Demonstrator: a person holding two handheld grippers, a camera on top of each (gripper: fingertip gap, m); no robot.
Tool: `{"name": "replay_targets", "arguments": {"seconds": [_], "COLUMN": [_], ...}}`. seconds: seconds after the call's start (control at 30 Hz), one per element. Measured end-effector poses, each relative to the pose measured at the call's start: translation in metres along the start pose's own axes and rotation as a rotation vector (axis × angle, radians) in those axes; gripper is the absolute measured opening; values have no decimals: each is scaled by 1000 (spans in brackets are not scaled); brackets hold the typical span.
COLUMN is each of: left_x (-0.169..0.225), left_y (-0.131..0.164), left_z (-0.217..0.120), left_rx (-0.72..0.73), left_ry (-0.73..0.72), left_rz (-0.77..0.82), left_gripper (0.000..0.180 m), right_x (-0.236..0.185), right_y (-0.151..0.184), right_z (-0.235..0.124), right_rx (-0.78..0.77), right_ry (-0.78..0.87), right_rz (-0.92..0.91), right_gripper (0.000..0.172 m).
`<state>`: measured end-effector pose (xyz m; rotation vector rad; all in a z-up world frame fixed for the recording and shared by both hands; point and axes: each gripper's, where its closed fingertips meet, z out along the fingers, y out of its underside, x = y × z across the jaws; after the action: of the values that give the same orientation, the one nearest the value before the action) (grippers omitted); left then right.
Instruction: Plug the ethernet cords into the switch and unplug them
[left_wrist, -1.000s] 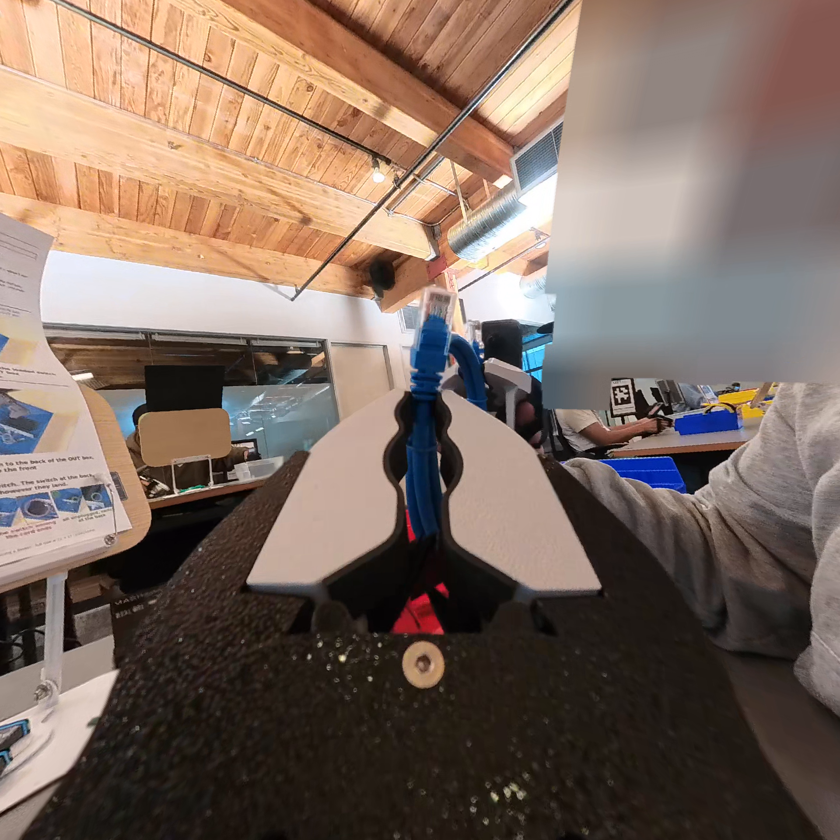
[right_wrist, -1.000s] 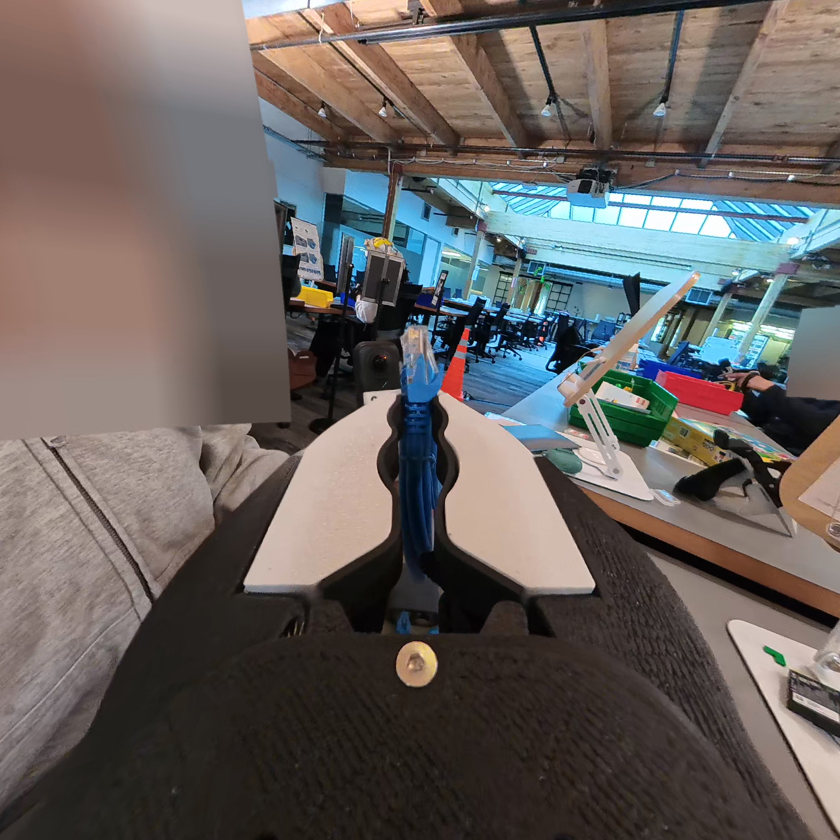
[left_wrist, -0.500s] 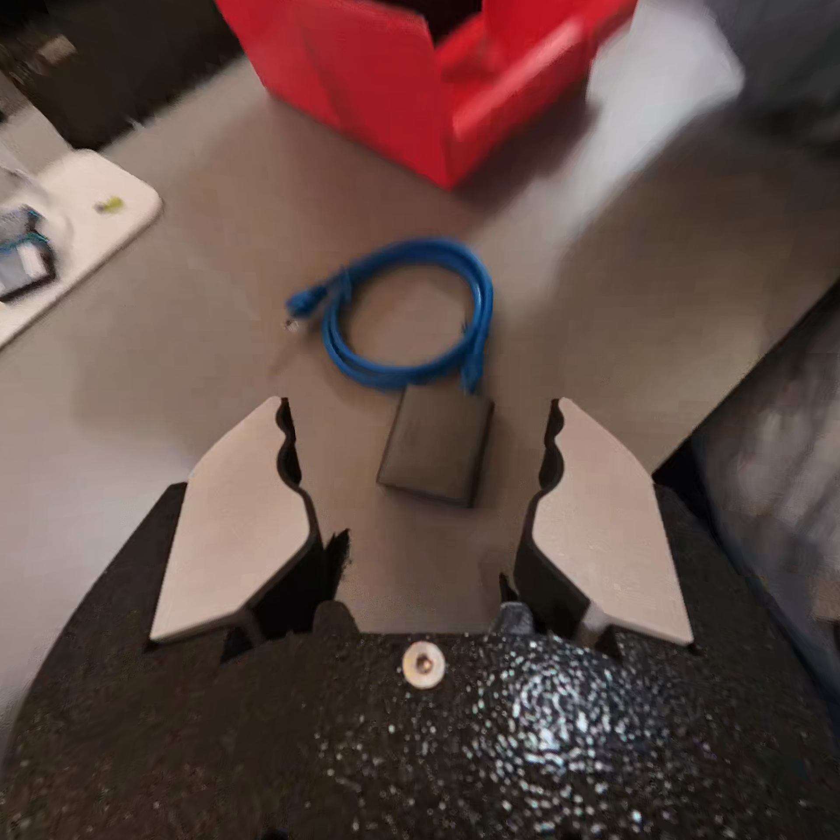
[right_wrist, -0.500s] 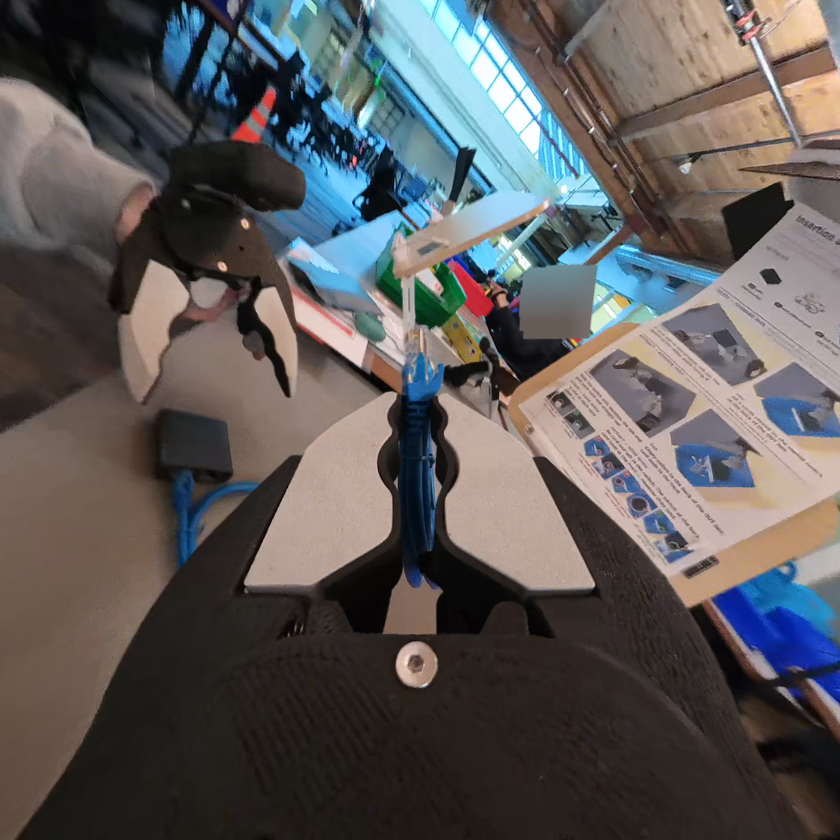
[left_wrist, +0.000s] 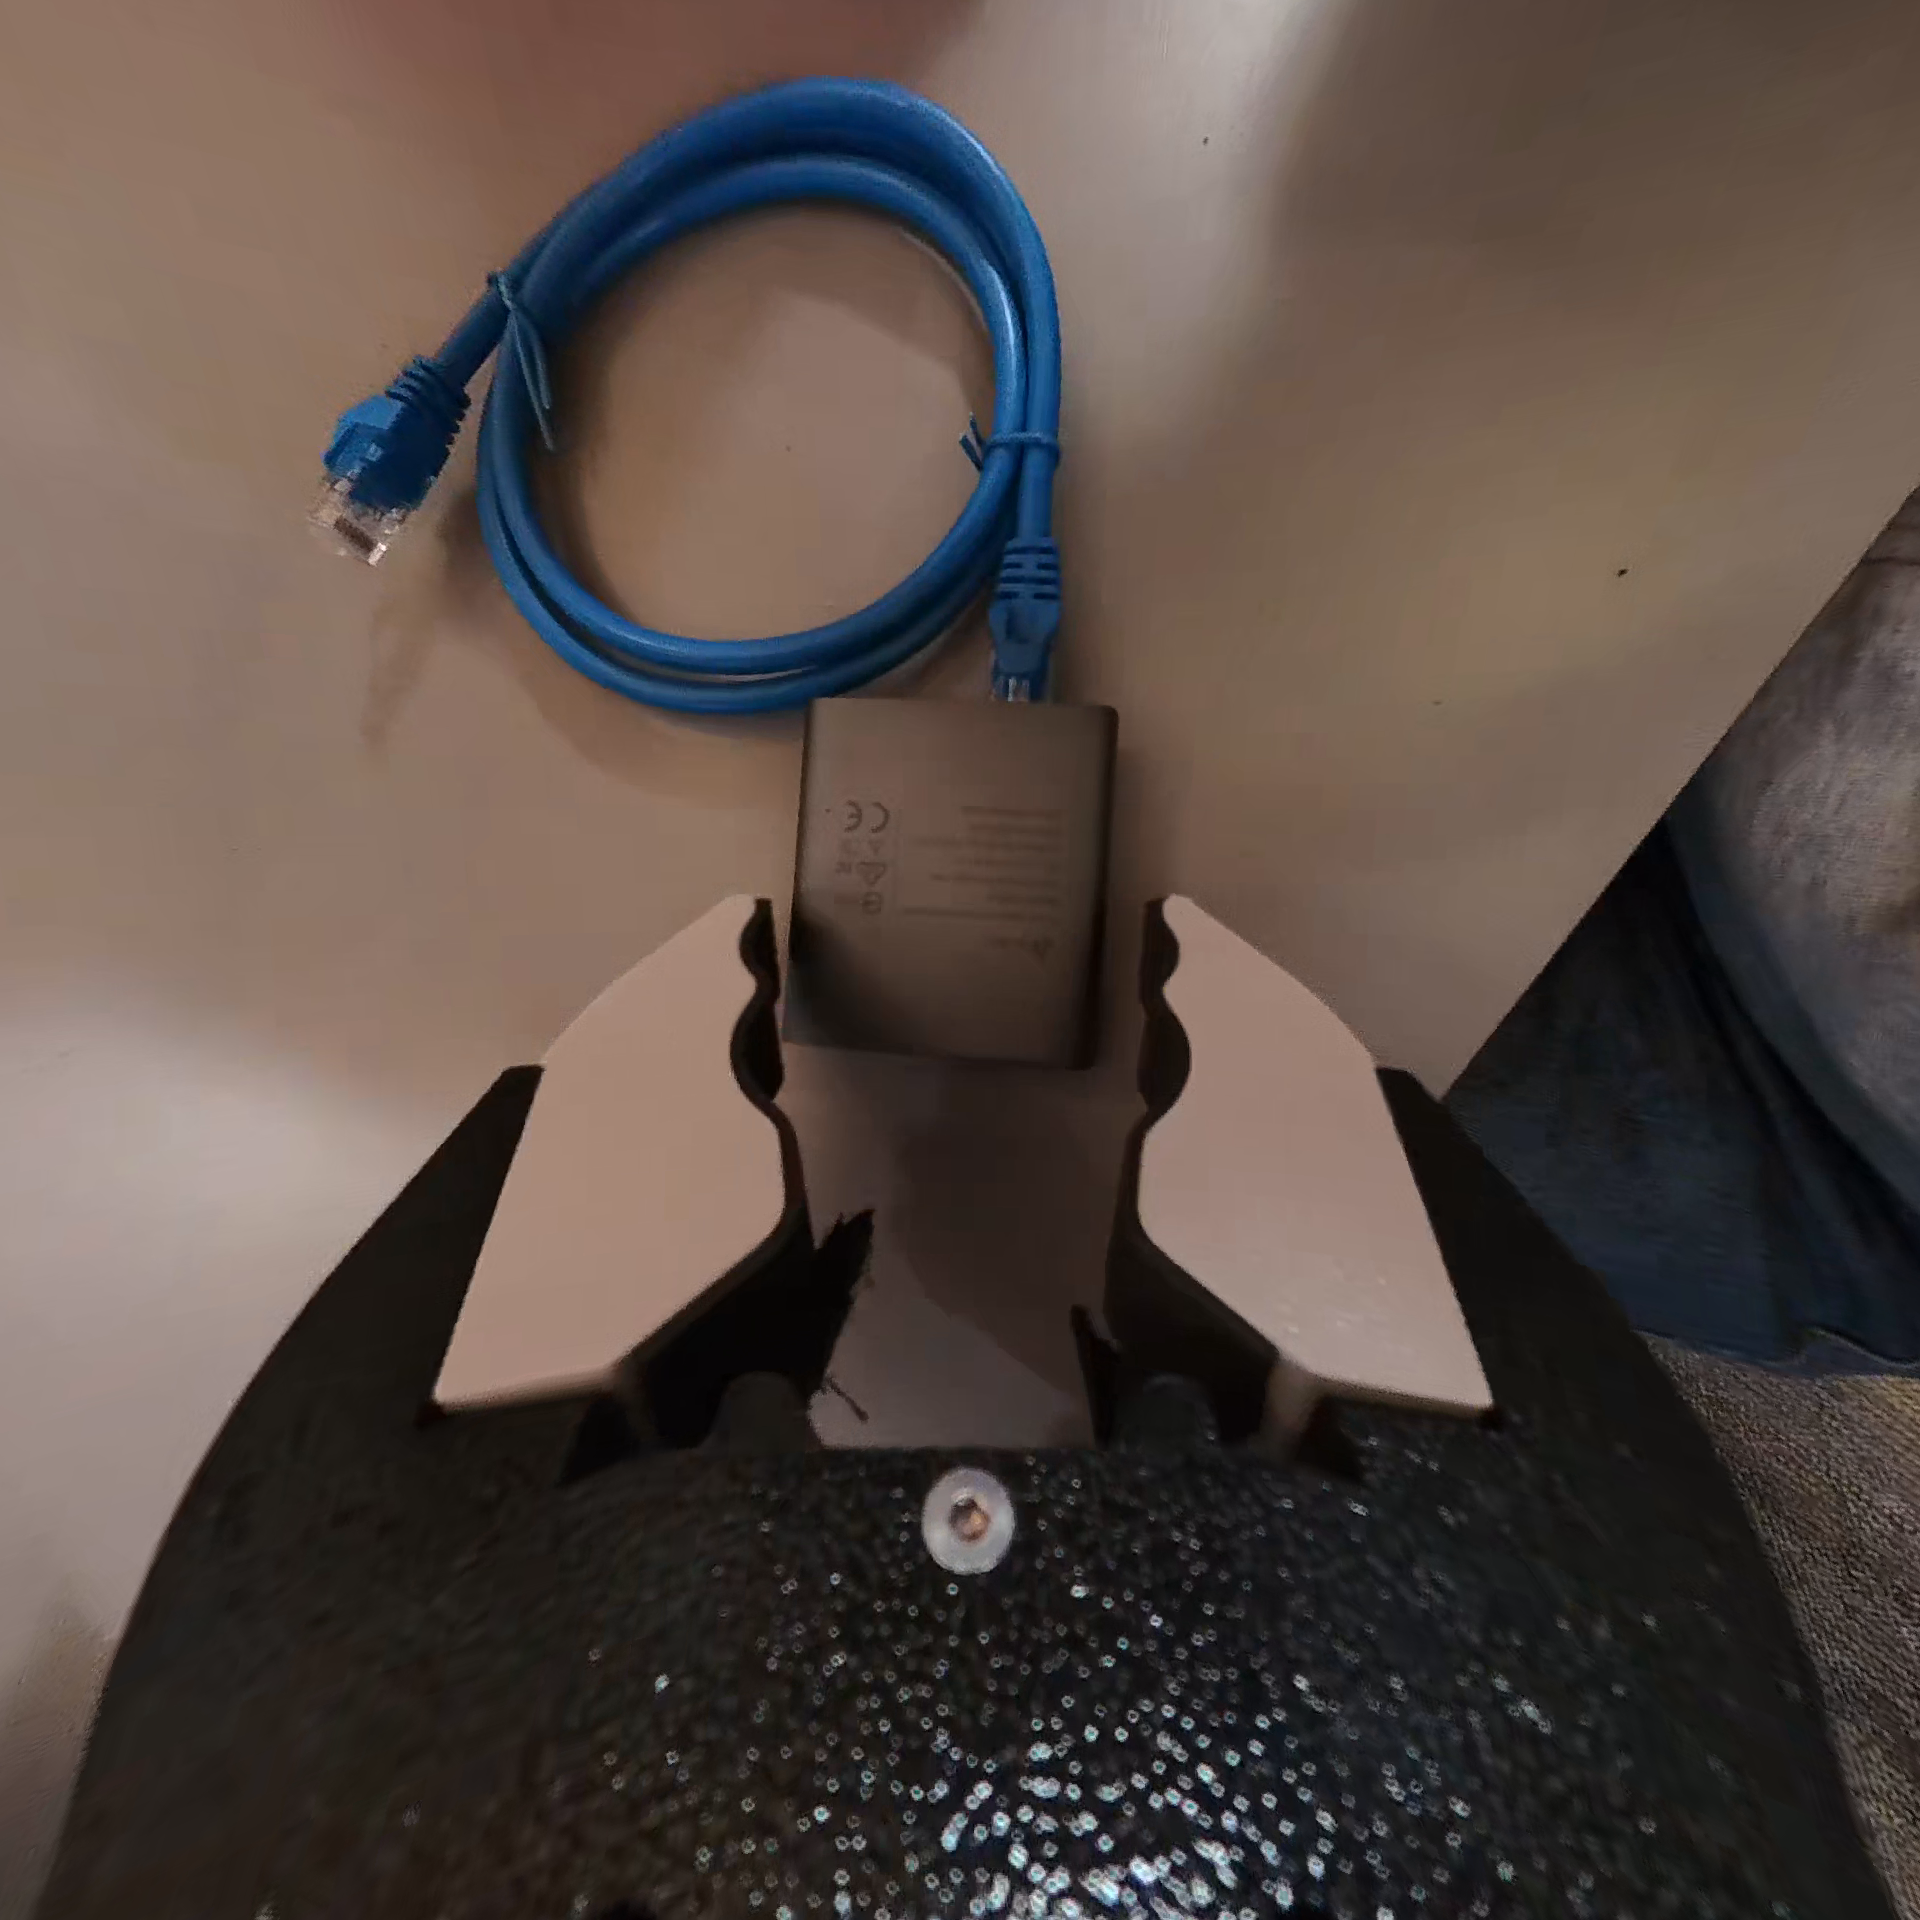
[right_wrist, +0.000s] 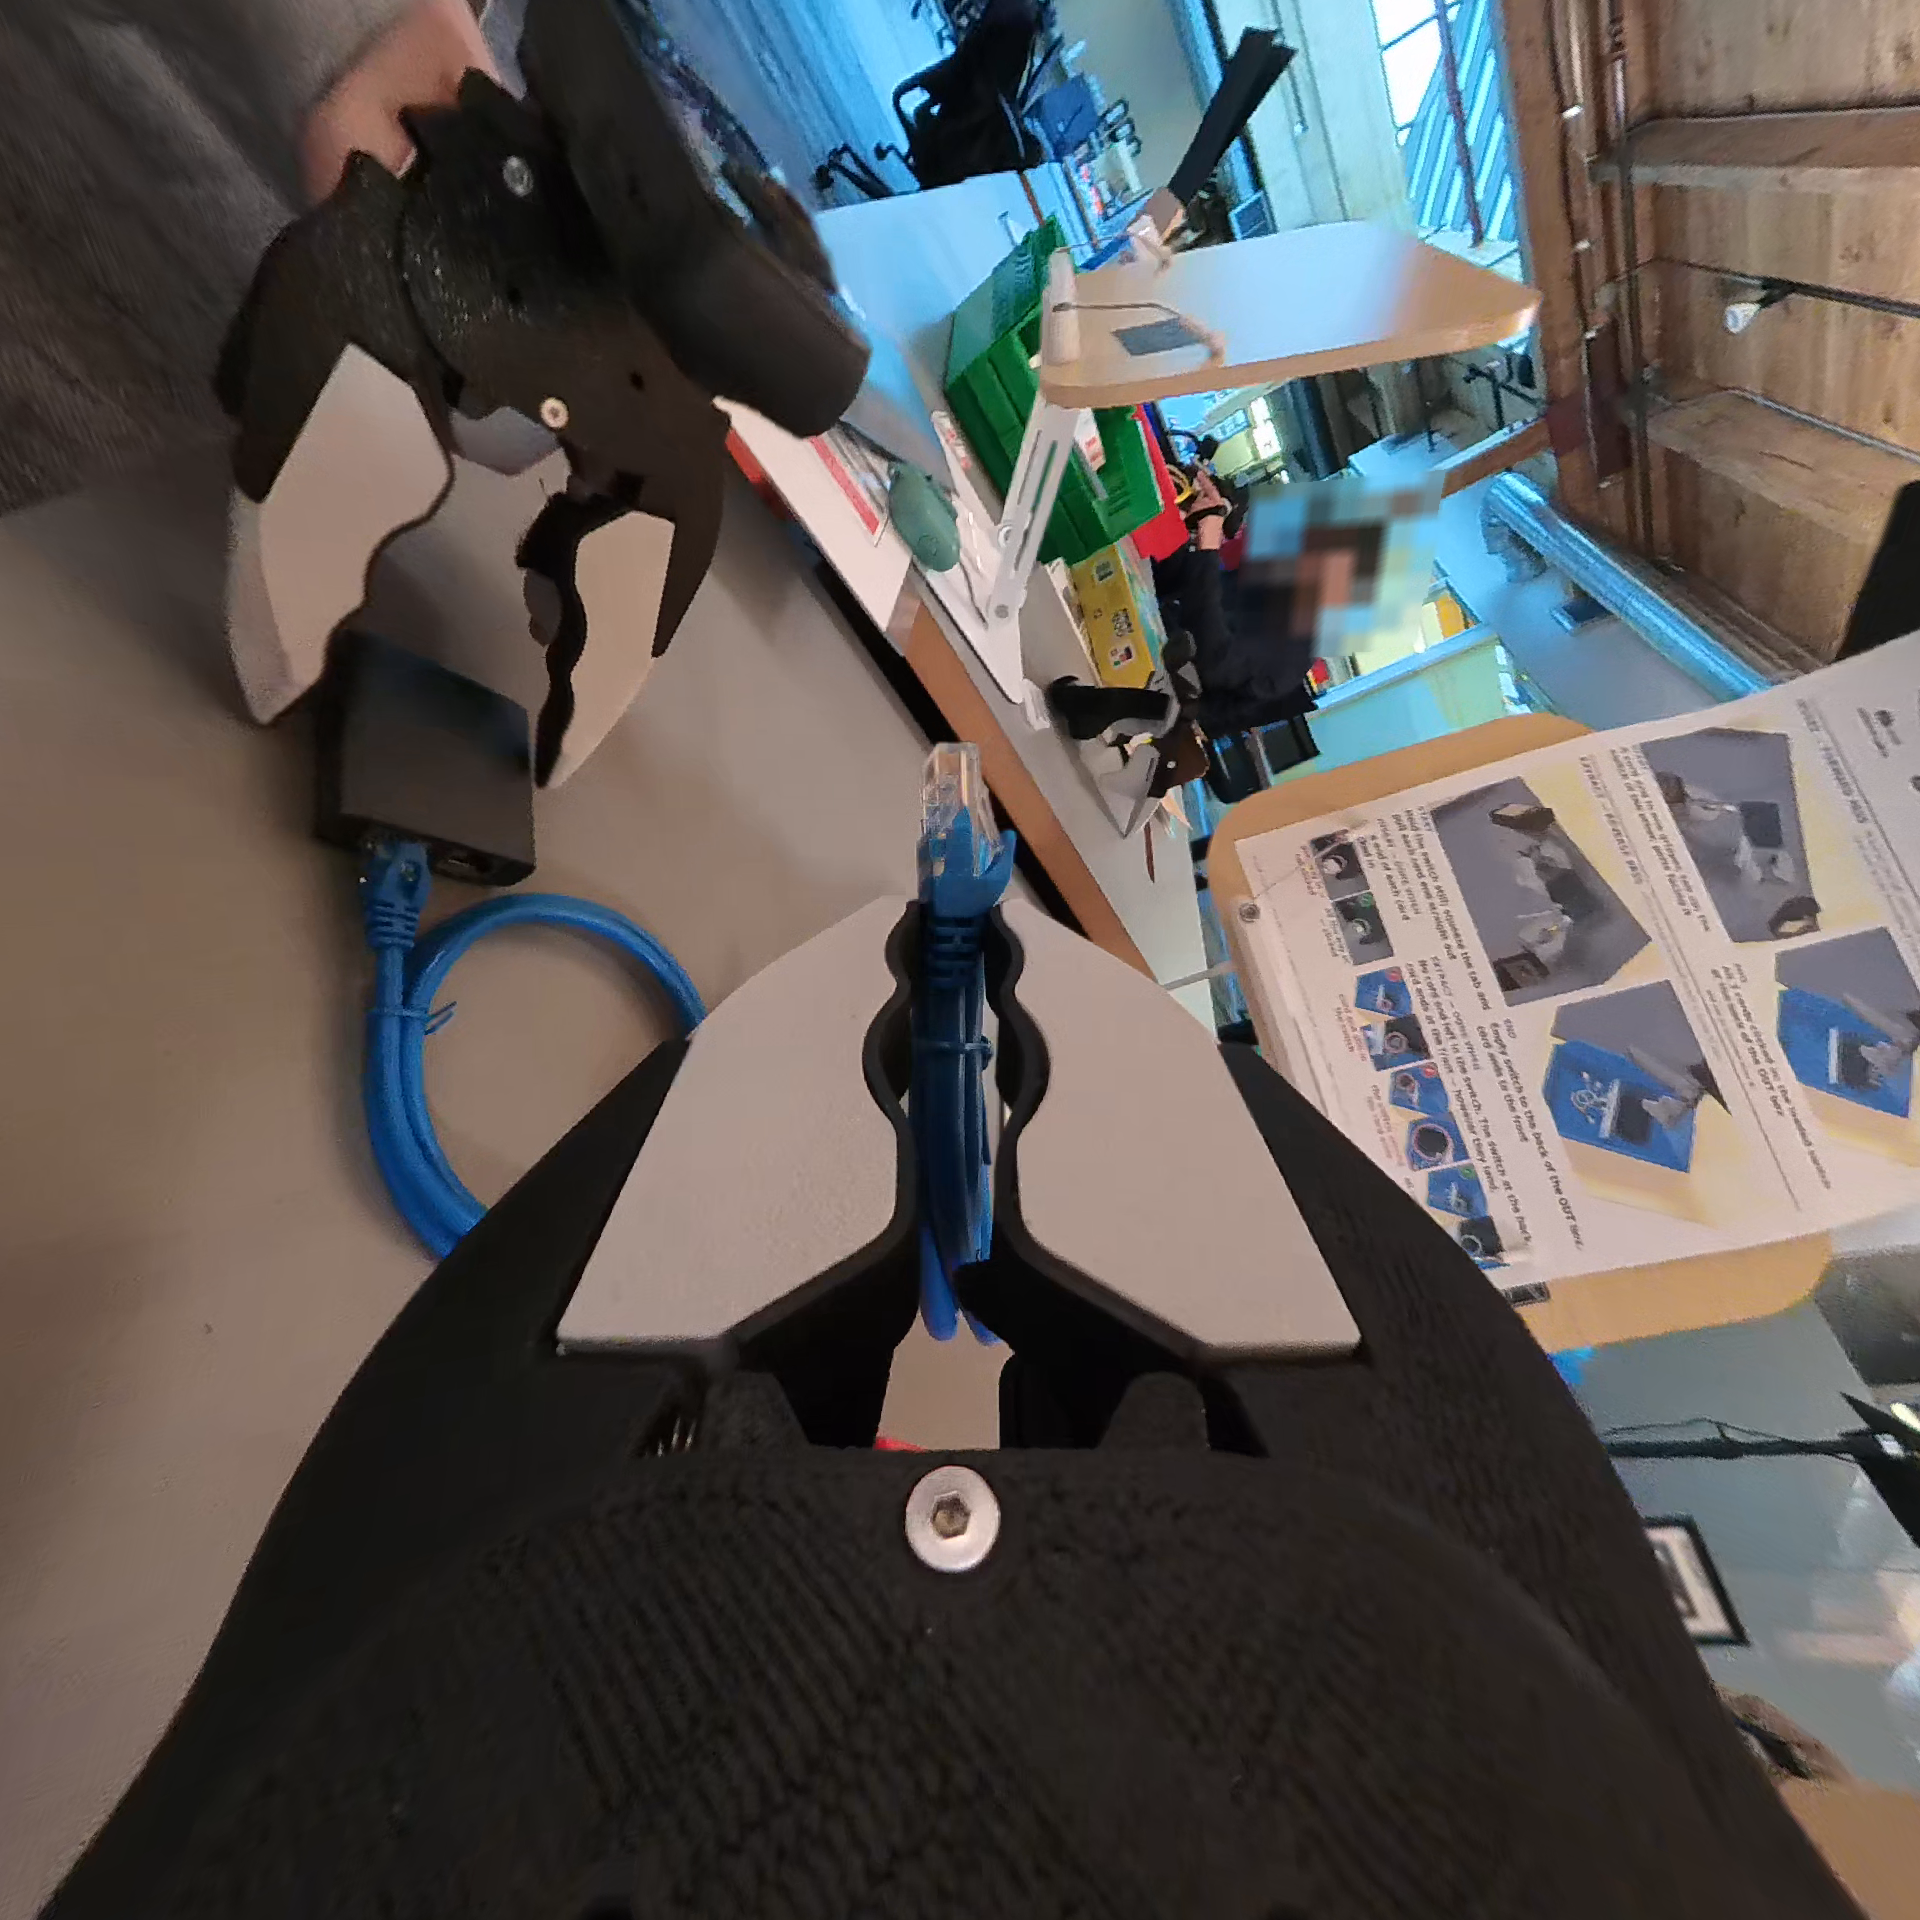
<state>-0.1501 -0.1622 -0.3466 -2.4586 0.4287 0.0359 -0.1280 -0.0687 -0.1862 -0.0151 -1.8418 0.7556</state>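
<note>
A dark grey switch (left_wrist: 956, 810) lies on the table. A coiled blue ethernet cord (left_wrist: 1029, 312) is plugged into its far side, and the cord's free plug (left_wrist: 364, 488) lies to the left. My left gripper (left_wrist: 956, 914) is open and straddles the near half of the switch, with a gap showing at the right pad. The right wrist view shows it from the side (right_wrist: 405, 727), low over the switch (right_wrist: 416, 769). My right gripper (right_wrist: 958, 914) is shut on a second blue ethernet cord (right_wrist: 951, 1091). Its clear plug (right_wrist: 951, 779) sticks out past the fingertips, right of the switch.
The table's edge runs down the right of the left wrist view, with a person's clothing (left_wrist: 1766, 935) beyond it. An instruction sheet on a wooden board (right_wrist: 1558, 987) stands to the right. A neighbouring table carries green bins (right_wrist: 1029, 416) and a stand. Spacing between my two grippers at the tips: around 20 cm.
A second ago my left gripper was raised and shut on a blue cord. It now stands open and has dropped around the switch. My right gripper swung towards the table, still shut on its cord.
</note>
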Motion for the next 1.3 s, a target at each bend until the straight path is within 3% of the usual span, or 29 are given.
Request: {"name": "replay_targets", "arguments": {"seconds": [0.03, 0.37, 0.57, 0.8, 0.9, 1.03, 1.3], "left_x": [-1, 20, 35, 31, 31, 28, 26], "left_y": [0, 9, 7, -7, -14, -21, -26], "left_z": [0, -11, -12, -15, -17, -19, -24], "left_rx": [2, -64, -94, -58, 24, 172, 392], "left_ry": [-11, -86, -134, -190, -120, -43, -77], "left_rz": [-9, -208, -321, -337, -382, -481, -524], "left_gripper": [60, 57, 57, 57, 57, 56, 55], "right_x": [-4, -60, -96, -95, -80, -91, -111], "right_y": [0, 8, 16, 24, 25, 26, 32], "right_z": [2, 33, 49, 51, 46, 44, 49], "right_rx": [-4, -80, -120, -137, -148, -156, -199], "right_ry": [-15, -133, -117, -52, 7, -56, -115], "right_rz": [0, -144, -399, -516, -584, -614, -646], "right_gripper": [10, 10, 10, 10, 10, 10, 10]}}
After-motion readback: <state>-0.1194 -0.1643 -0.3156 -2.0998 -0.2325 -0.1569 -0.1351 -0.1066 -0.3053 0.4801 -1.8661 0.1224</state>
